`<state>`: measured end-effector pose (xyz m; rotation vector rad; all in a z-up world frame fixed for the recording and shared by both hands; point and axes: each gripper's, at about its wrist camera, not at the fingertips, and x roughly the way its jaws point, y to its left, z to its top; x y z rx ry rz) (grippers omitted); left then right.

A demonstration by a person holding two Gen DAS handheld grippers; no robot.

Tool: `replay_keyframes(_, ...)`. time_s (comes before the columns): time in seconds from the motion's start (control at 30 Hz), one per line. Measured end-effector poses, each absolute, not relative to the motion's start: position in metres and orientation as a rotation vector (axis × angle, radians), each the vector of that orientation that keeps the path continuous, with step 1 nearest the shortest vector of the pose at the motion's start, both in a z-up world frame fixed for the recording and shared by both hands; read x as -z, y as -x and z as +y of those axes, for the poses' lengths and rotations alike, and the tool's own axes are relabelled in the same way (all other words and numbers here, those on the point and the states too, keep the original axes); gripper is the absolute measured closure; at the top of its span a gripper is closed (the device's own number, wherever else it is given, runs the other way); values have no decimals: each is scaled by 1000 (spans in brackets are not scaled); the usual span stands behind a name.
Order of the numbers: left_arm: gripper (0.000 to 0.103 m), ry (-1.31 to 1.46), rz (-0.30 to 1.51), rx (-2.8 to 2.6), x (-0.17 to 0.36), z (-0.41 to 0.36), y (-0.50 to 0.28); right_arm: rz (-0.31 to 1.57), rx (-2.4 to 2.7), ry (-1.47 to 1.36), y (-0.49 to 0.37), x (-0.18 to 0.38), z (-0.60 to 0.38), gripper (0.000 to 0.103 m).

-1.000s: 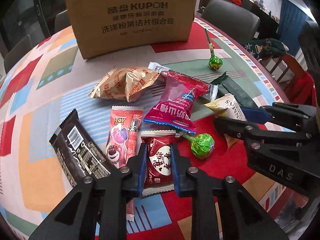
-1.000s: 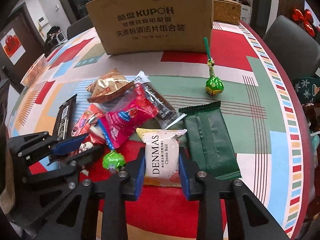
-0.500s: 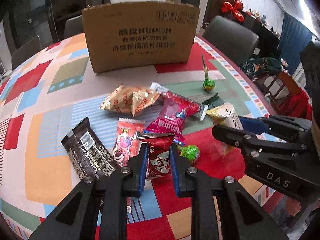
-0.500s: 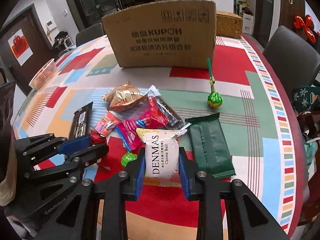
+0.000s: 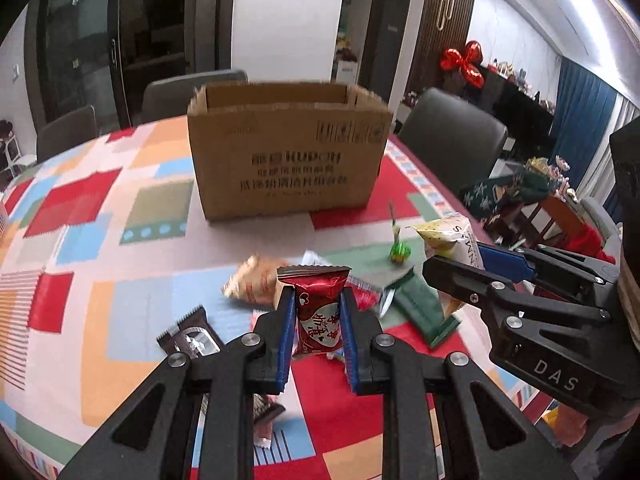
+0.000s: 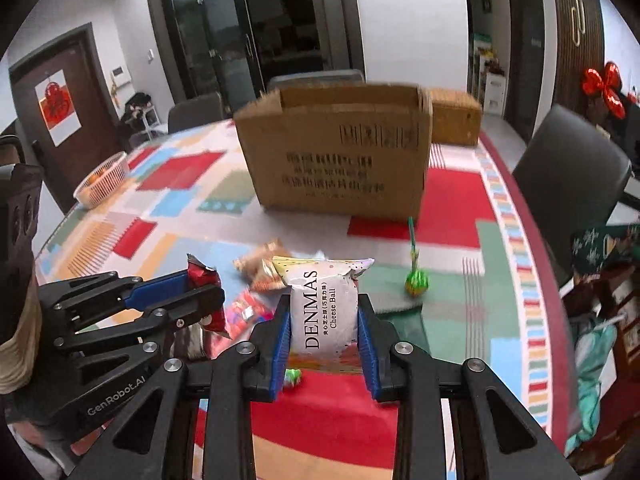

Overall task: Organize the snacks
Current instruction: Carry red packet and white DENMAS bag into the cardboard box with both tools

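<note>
My left gripper (image 5: pixel 317 312) is shut on a small red snack packet (image 5: pixel 316 312) and holds it above the table. My right gripper (image 6: pixel 323 322) is shut on a white DENMAS cheese ball packet (image 6: pixel 323 308), also lifted. An open cardboard box (image 5: pixel 288 160) stands upright on the table behind the snacks; it also shows in the right wrist view (image 6: pixel 340 160). Each gripper shows in the other's view: the right one (image 5: pixel 472 272) and the left one (image 6: pixel 204 300).
On the patterned tablecloth lie a tan packet (image 5: pixel 252 284), a green bar (image 5: pixel 424 312), a green lollipop (image 5: pixel 400 252), a dark chocolate bar (image 5: pixel 188 336) and a pink packet (image 6: pixel 244 308). A white basket (image 6: pixel 104 180) sits far left. Chairs ring the table.
Both grippers have risen from the table with their packets and tilted up toward the box, so its open top now shows.
</note>
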<state>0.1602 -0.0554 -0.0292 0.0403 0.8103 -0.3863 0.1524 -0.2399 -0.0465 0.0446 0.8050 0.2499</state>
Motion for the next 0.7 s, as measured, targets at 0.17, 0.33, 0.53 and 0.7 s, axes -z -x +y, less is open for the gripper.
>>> replay_keyframes(0.17, 81, -41, 739, 383, 4, -56, -170, 736, -252, -47, -159, 21, -241, 71)
replay_keyframes(0.33, 81, -47, 675, 375, -20, -56, -182, 672, -245, -49, -171, -2, -242, 71)
replay_keyframes(0.53, 81, -64, 618, 369, -45, -58, -204, 603, -228, -56, -190, -28, -246, 71)
replay_keyframes(0.7, 81, -77, 590, 361, -60, -61, -227, 573, -228, -62, -209, -45, -248, 71)
